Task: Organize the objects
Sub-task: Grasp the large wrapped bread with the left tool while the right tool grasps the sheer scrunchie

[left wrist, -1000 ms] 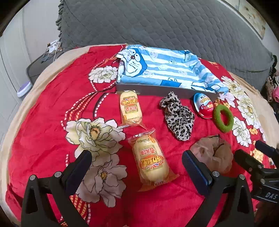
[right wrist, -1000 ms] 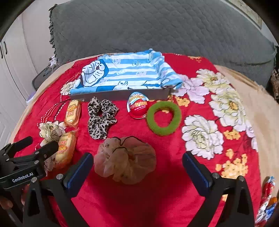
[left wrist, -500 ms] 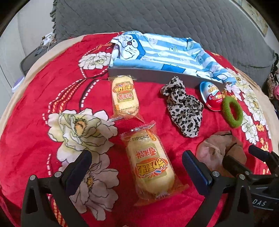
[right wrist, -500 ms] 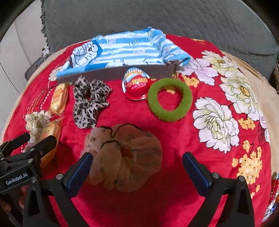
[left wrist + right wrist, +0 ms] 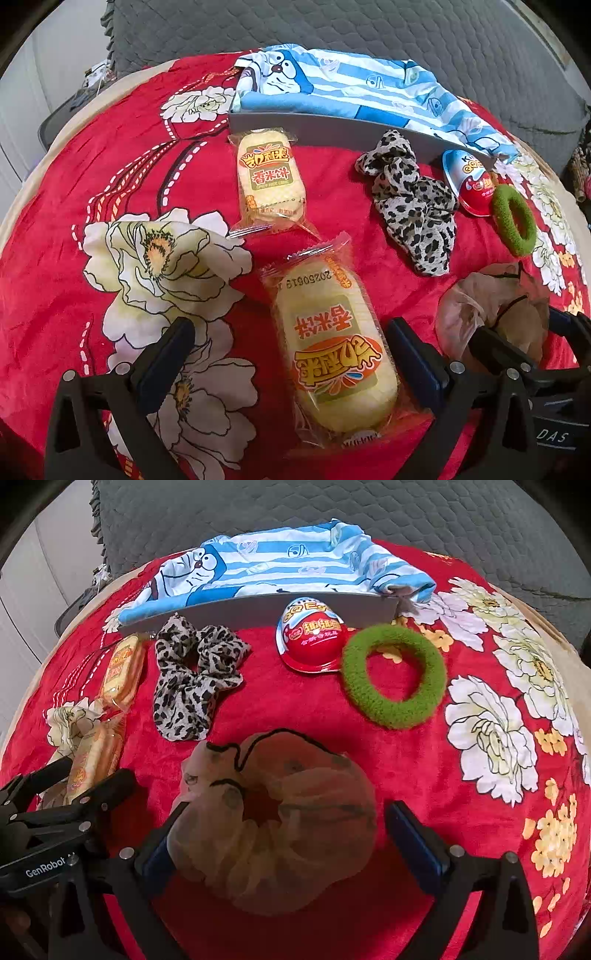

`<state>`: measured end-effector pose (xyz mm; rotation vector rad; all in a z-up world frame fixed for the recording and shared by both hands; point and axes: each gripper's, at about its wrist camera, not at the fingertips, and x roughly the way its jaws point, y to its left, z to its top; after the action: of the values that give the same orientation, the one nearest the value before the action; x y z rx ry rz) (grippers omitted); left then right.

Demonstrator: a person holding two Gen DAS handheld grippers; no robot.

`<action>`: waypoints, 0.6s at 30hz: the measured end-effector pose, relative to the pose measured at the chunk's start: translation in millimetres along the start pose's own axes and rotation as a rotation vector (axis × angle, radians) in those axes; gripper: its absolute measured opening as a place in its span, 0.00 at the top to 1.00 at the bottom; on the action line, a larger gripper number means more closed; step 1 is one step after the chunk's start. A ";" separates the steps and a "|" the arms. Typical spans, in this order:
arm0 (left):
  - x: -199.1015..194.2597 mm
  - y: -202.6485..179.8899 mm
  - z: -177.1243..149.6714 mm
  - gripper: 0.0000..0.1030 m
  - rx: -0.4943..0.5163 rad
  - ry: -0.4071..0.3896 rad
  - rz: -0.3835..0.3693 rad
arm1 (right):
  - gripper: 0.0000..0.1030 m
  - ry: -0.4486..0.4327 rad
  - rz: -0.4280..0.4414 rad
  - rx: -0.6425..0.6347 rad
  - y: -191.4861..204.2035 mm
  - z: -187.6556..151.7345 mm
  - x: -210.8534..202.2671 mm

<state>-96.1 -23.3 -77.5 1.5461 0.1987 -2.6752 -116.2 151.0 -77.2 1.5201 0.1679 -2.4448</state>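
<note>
Now the left gripper (image 5: 290,354) is held wide apart over the red floral blanket (image 5: 74,277), and the near rice cracker packet (image 5: 332,354) is framed between its two fingers, lying lengthwise with its printed side up. The packet sits closer to the right finger than to the left; whether either pad touches the wrapper cannot be told. A second rice cracker packet (image 5: 269,177) is seen further ahead, just beside the grey edge of the tray (image 5: 332,129), which is lined with a blue striped cartoon cloth (image 5: 351,88).

Over on the other side, the right gripper (image 5: 284,834) is also spread open, and the beige scrunchie (image 5: 273,823) is bracketed between its fingers. The left finger is partly hidden by the fabric, while a slim gap is seen at the right finger. Ahead of it, the leopard scrunchie (image 5: 192,679), the red chocolate egg (image 5: 312,635) and the green hair ring (image 5: 393,675) are laid out in a row near the tray's front wall, the egg and the ring touching.
</note>
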 end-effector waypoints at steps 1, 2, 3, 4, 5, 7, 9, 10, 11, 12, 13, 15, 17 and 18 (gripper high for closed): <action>-0.3 -0.3 -0.7 0.02 0.004 -0.002 0.000 | 0.03 0.003 0.004 0.002 -0.2 0.0 0.5; -0.2 -1.0 -1.3 0.04 0.011 0.000 0.001 | 0.06 0.005 0.005 0.004 -0.5 0.2 0.5; 0.2 -1.7 -2.1 0.08 0.018 0.005 -0.003 | 0.10 0.008 0.005 0.007 -0.8 0.2 0.7; 2.2 -2.5 -3.0 0.12 0.025 0.022 0.000 | 0.11 0.010 0.006 0.009 -1.1 0.5 1.1; 3.7 -2.9 -3.8 0.16 0.028 0.035 0.001 | 0.13 0.010 0.004 0.009 -1.7 0.1 1.1; 5.3 -4.6 -6.4 0.25 0.043 0.048 0.006 | 0.17 0.011 0.002 0.009 -2.2 -0.4 0.8; 2.5 -7.0 -7.6 0.30 0.063 0.035 0.008 | 0.23 0.008 0.001 0.007 -2.0 -0.2 0.0; 1.9 -9.3 -7.9 0.35 0.071 0.039 0.005 | 0.23 0.007 0.004 0.003 -1.7 -0.1 -0.3; 1.5 -10.9 -7.5 0.37 0.079 0.042 0.003 | 0.24 0.006 0.004 0.002 -1.7 -0.4 -0.5; 1.0 -12.3 -6.8 0.41 0.085 0.044 -0.001 | 0.25 0.006 0.004 0.000 -1.8 -0.6 -0.4; 0.5 -13.0 -6.4 0.47 0.089 0.047 -0.007 | 0.26 0.007 0.008 0.000 -2.0 -0.5 -0.4; -0.2 -14.7 -5.9 0.54 0.097 0.053 -0.015 | 0.28 0.003 0.011 0.004 -3.0 -0.5 -1.3; -0.9 -13.0 -5.2 0.57 0.096 0.052 -0.028 | 0.28 0.001 0.015 0.007 -3.7 -0.1 -1.2; -0.8 -12.2 -5.3 0.58 0.096 0.057 -0.030 | 0.28 0.000 0.015 0.007 -3.8 -0.2 -1.3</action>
<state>-92.3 -10.6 -78.3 1.6603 0.0978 -2.7032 -116.5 154.9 -76.3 1.5193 0.1476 -2.4365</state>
